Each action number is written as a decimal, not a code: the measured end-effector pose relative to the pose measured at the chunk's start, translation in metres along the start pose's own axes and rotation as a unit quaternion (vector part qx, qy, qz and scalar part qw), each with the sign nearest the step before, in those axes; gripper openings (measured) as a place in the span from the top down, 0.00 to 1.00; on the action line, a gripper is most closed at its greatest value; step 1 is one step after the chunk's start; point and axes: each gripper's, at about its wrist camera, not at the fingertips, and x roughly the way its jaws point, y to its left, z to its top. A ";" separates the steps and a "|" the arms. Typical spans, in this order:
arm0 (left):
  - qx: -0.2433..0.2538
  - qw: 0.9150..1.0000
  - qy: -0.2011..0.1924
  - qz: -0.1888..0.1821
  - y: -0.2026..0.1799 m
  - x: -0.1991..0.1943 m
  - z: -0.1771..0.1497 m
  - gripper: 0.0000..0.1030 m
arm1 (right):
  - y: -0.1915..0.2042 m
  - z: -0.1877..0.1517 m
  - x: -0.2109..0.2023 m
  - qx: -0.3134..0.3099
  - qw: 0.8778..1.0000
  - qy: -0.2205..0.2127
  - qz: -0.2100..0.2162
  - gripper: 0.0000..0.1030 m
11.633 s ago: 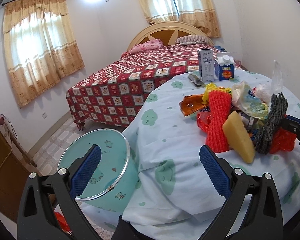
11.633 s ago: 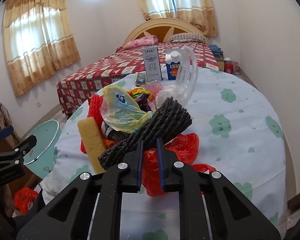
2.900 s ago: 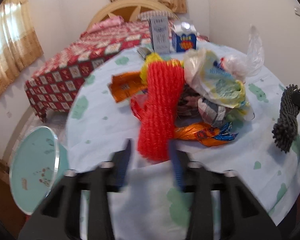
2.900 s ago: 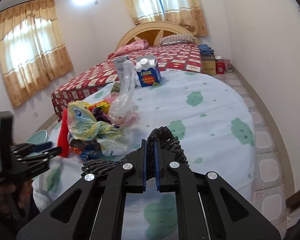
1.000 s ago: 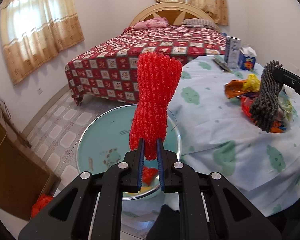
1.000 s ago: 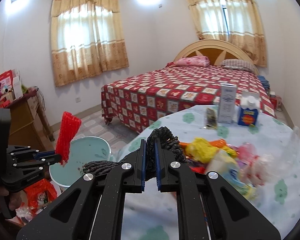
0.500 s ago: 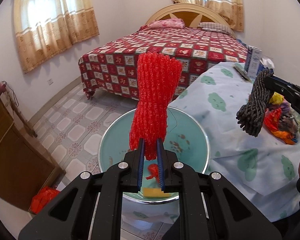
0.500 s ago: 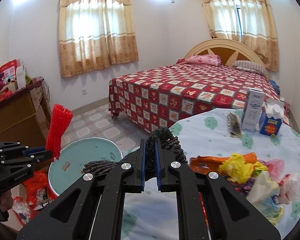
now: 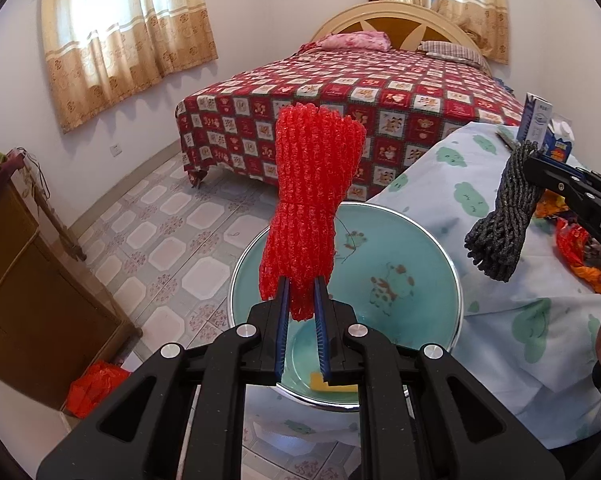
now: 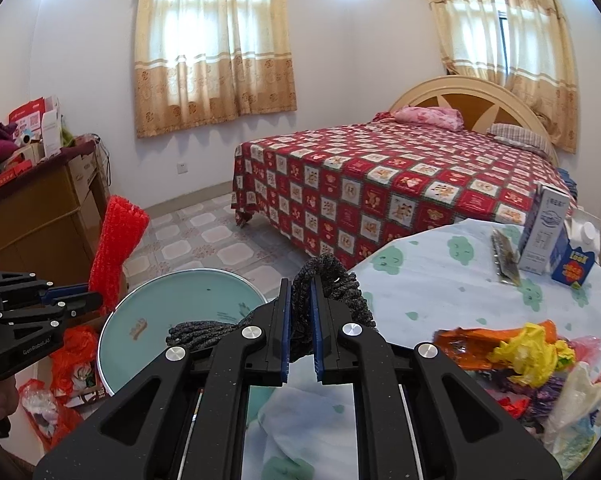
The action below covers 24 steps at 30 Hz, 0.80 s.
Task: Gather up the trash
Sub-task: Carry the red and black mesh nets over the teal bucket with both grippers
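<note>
Standing upright from the left gripper [image 9: 301,294], whose jaws are clamped on its lower end, the red foam net [image 9: 314,196] hangs over the teal bin [image 9: 412,264] on the floor. Further right, the right gripper [image 10: 300,304] pinches the dark grey foam net [image 9: 502,216] above the table [image 9: 452,184] edge, with the remaining trash pile [image 10: 540,364] on the cloth.

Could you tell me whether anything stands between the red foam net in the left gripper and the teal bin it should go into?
Nothing visible does. The left gripper holds the red foam net above the open teal bin, whose mouth is uncovered; only a yellow piece shows at the bottom. The right gripper with its dark net hangs off to the side.
</note>
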 end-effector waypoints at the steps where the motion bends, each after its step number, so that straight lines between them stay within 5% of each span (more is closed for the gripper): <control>1: 0.000 1.000 0.001 0.001 0.002 0.001 -0.001 0.88 | 0.001 0.000 0.002 -0.001 1.000 0.001 0.001 0.91; 24: -0.010 1.000 0.007 0.004 0.012 0.007 -0.001 0.88 | 0.025 0.002 0.024 -0.031 0.999 0.020 0.011 0.91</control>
